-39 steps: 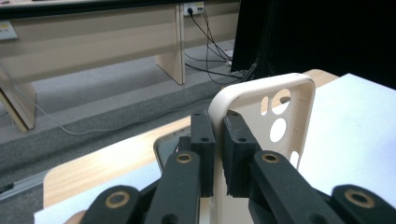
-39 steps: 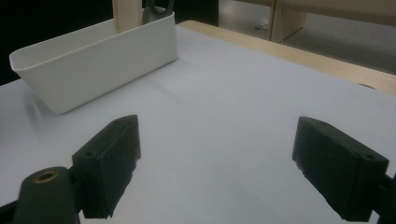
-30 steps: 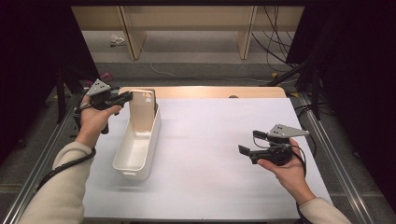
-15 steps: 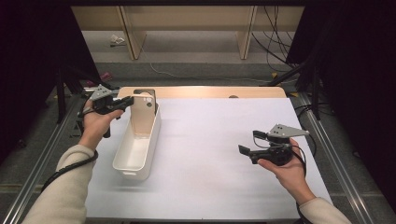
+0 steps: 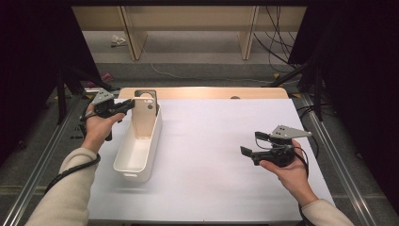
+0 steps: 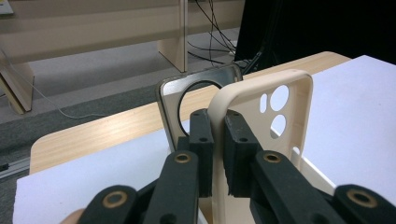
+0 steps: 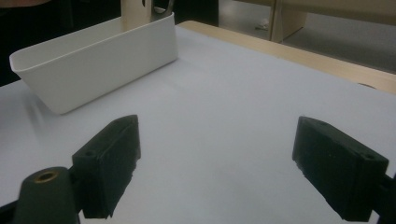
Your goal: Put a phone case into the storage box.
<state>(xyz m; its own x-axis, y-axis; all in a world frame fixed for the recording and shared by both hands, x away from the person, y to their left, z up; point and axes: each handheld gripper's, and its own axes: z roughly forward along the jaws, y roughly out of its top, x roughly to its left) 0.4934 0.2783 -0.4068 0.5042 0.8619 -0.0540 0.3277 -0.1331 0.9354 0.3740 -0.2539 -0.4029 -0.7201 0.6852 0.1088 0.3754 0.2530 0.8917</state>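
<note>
Here the beige phone case (image 6: 261, 116) stands upright at the far end of the white bin (image 5: 136, 155), w/ its camera cutouts near the top. The left gripper (image 5: 126, 105) has its two black pads clamped on the case's rim, one pad each side of the edge, seen close up in the left gripper view. Just behind the beige case stands a second, dark-framed case (image 6: 196, 88) w/ a big round opening; it's also upright at the bin's far end, right beside the beige one, but can't tell whether they touch.

The bin is long and narrow, lying on the white table cover (image 5: 216, 188) at the left side, its long axis running away from the person. Its inside looks bare apart from the cases at the far end. In the right gripper view the bin's outer wall (image 7: 93, 60) is seen across the sheet, w/ the case tops sticking above the rim.

The right gripper (image 5: 251, 149) is well apart from the bin, at the table's right side, held low over the sheet in the person's right hand (image 5: 289, 172). Its jaws are spread wide w/ nothing between them, pointing toward the bin.

Beyond the white cover a strip of wooden tabletop (image 5: 211, 92) shows along the far edge.
</note>
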